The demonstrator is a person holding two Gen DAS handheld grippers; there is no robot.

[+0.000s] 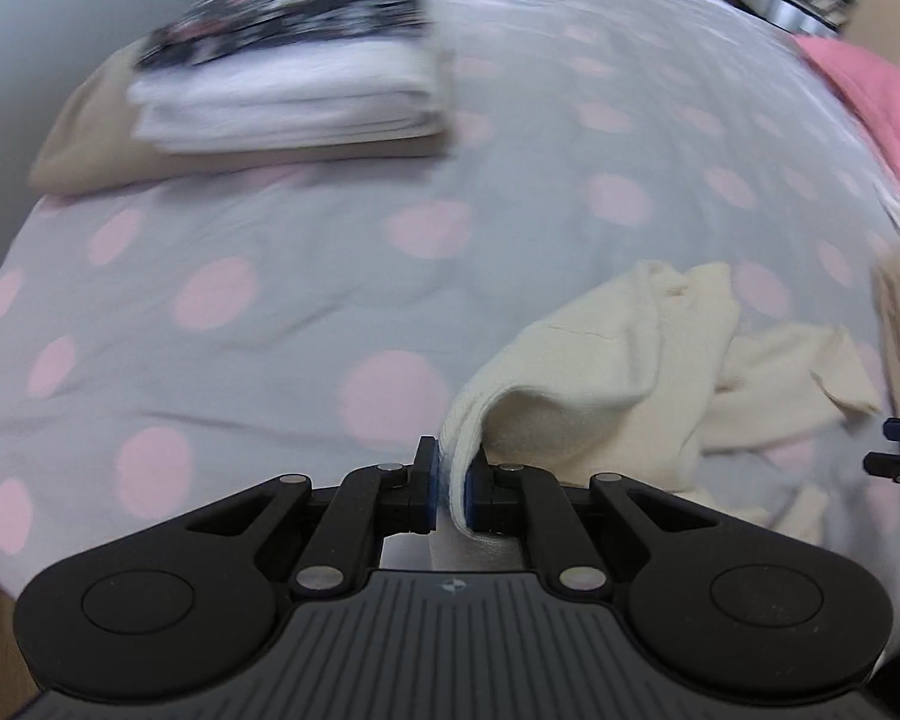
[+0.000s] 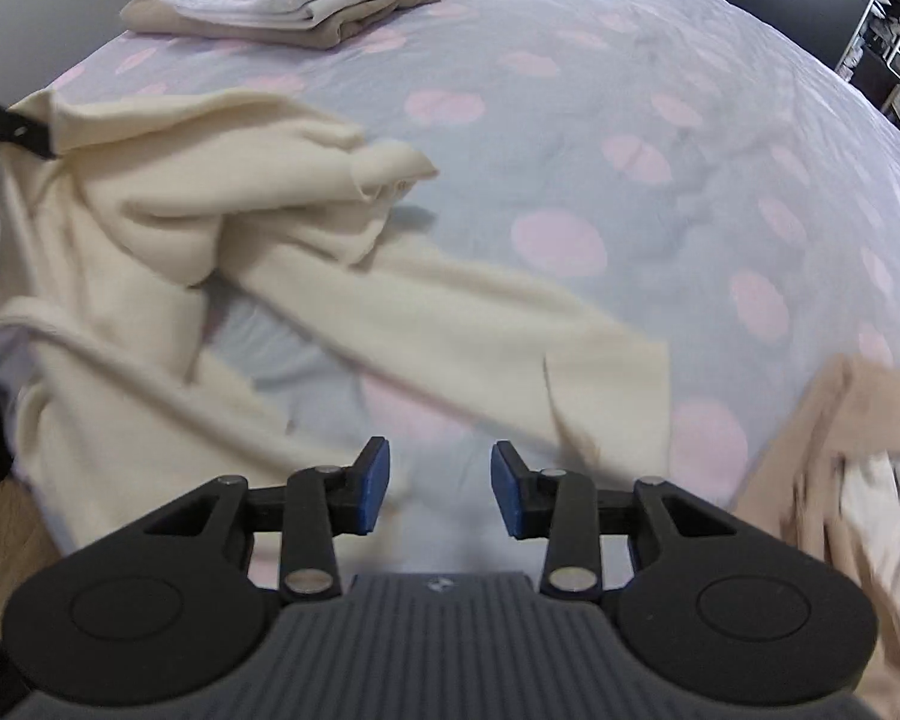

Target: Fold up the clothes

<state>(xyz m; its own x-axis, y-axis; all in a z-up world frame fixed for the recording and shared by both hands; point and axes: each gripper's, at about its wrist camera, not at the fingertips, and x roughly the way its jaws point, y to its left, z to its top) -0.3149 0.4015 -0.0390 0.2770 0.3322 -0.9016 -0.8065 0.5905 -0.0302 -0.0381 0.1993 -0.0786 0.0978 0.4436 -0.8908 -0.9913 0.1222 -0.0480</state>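
- The left gripper [image 1: 450, 483] has its blue pads [image 1: 429, 489] pressed nearly together on a ribbed edge of the cream garment [image 1: 606, 372]; the fold of cloth stands up between the pads and drapes away ahead and to the right of them.
- The right gripper [image 2: 439, 492] is released: its two blue pads [image 2: 372, 489] stand well apart with nothing between them, only the bedsheet [image 2: 630, 90] showing in the gap.
- Just ahead of the right gripper a long flat part of the cream garment [image 2: 462, 324] lies across the sheet, its near edge close to the right-hand pad; whether that pad brushes the cloth is hard to tell through the blur.
- Farther ahead and to the left of the right gripper the garment is bunched and lifted, with the dark tip of the left gripper [image 2: 12, 129] pinching its far left corner.
- To the right of the right gripper, near its body, lies a heap of tan and pale clothes [image 2: 840, 450].
- The grey bedsheet [image 1: 270, 300] with pink dots spreads under everything.
- Well ahead and left of the left gripper sits a stack of folded clothes [image 1: 288, 102]: beige at the bottom, white in the middle, a dark patterned piece on top.
- Far to the right of the left gripper is a pink cloth [image 1: 870, 96].
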